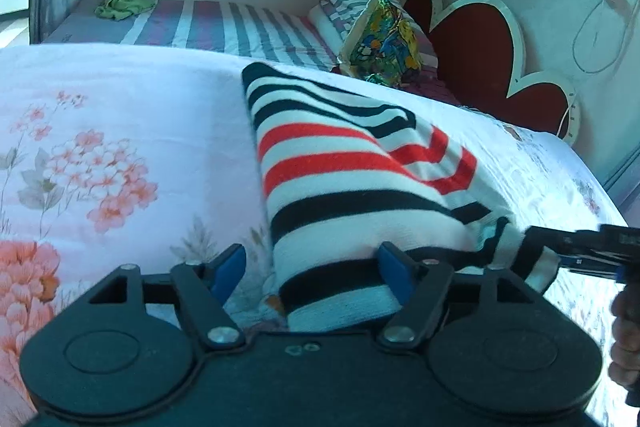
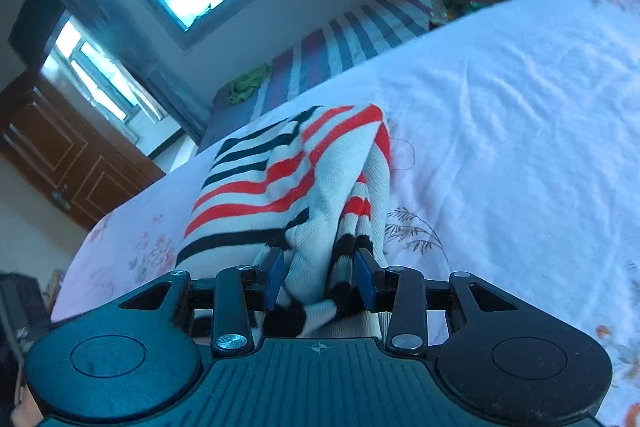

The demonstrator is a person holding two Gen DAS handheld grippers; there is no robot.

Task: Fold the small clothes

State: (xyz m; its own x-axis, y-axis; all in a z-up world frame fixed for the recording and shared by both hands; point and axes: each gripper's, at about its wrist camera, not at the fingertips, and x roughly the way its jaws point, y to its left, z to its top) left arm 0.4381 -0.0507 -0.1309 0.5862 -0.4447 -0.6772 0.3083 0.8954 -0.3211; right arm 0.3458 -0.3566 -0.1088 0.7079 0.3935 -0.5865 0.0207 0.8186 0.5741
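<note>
A small knitted garment [image 1: 352, 163] with black, red and white stripes lies folded lengthwise on the floral bedsheet [image 1: 120, 115]. My left gripper [image 1: 311, 271] is open and wide. The garment's near end lies between its fingers and under the right pad, and the left pad stands clear over the sheet. My right gripper [image 1: 532, 247] comes in from the right, shut on a bunched corner of that near end. In the right wrist view the bunched folds of the garment [image 2: 280, 187] fill the gap of that gripper [image 2: 320, 279] and touch both blue pads.
A second bed with a striped cover [image 1: 224, 23] stands behind, with a green cloth [image 1: 124, 6] and a colourful bag [image 1: 384, 39] on it. A red heart-shaped headboard [image 1: 472, 39] is at the right wall. A person's hand [image 1: 626, 339] grips the right tool. A wooden door [image 2: 68, 155] shows at the left.
</note>
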